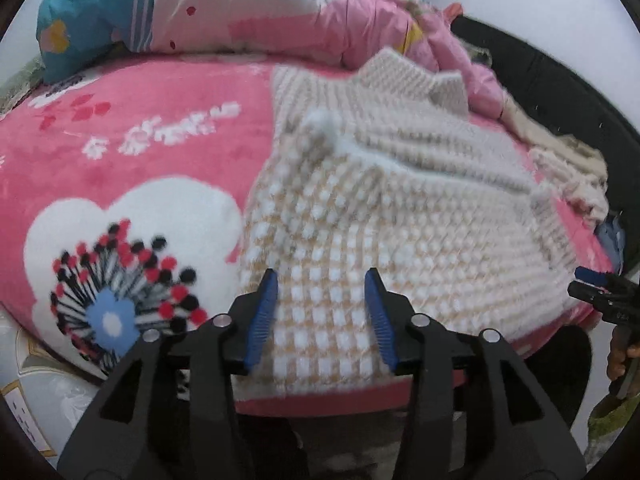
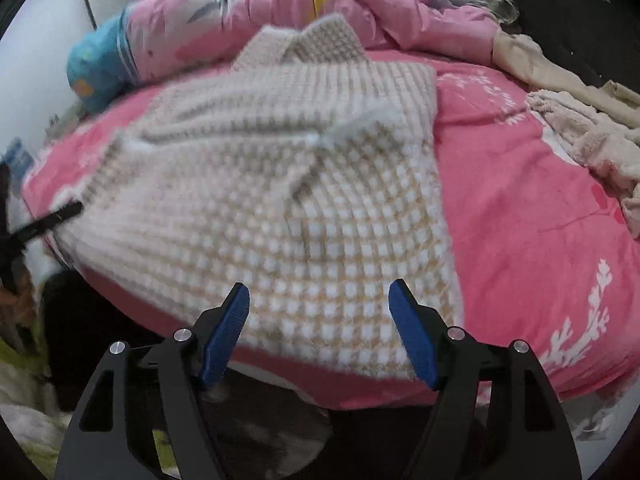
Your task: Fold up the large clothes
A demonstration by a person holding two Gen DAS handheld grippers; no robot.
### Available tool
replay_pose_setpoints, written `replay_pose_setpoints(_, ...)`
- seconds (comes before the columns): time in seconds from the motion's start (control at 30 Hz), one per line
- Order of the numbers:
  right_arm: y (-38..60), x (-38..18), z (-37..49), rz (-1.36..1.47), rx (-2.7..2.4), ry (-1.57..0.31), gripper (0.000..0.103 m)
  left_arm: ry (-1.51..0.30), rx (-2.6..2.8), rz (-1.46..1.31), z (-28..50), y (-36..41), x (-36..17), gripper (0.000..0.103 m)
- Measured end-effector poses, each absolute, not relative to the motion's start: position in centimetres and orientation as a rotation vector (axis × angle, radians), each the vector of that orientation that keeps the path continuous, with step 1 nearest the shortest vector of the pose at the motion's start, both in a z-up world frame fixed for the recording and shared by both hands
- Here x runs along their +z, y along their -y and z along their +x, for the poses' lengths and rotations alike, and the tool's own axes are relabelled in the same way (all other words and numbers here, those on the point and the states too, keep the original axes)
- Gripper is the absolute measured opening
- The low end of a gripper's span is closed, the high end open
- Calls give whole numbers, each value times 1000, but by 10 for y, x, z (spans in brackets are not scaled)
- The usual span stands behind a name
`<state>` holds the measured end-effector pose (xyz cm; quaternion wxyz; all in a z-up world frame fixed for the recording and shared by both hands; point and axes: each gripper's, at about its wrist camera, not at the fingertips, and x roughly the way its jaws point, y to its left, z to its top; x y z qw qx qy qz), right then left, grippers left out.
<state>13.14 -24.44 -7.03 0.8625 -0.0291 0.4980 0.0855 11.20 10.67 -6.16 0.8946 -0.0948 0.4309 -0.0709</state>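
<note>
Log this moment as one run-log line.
stage: pre-grasp | garment: sweater flat on pink blanket | left tool: open, empty | right tool: open, empty

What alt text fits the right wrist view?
A cream and tan checked knit sweater lies spread on a pink floral blanket, with the right tool open just above its near hem, holding nothing. A crumpled pink quilt is heaped behind, beige clothes lie at right, and the left tool pokes in at left.
</note>
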Motion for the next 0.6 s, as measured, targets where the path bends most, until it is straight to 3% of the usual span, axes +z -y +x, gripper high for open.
replay_pose_setpoints(0.07,248,-79,130,-40,181,-1047,74,-908,-137,-198,115,-105,-71,44)
replay_pose_setpoints(0.23,232,-31,116,-11,223,-991,73,-839,-141,-168,99,-106,-31,44)
replay_pose_setpoints(0.33,206,-15,113,-54,275,-937,73,-802,-194,-183,97,-99,-15,52)
replay_pose_setpoints(0.5,171,-48,136,-30,378,-1017,74,-913,-274,-122,119,-48,-37,58)
replay_pose_setpoints(0.6,156,-72,139,-99,346,-1032,82,-978,-237,-57,130,-25,-71,66)
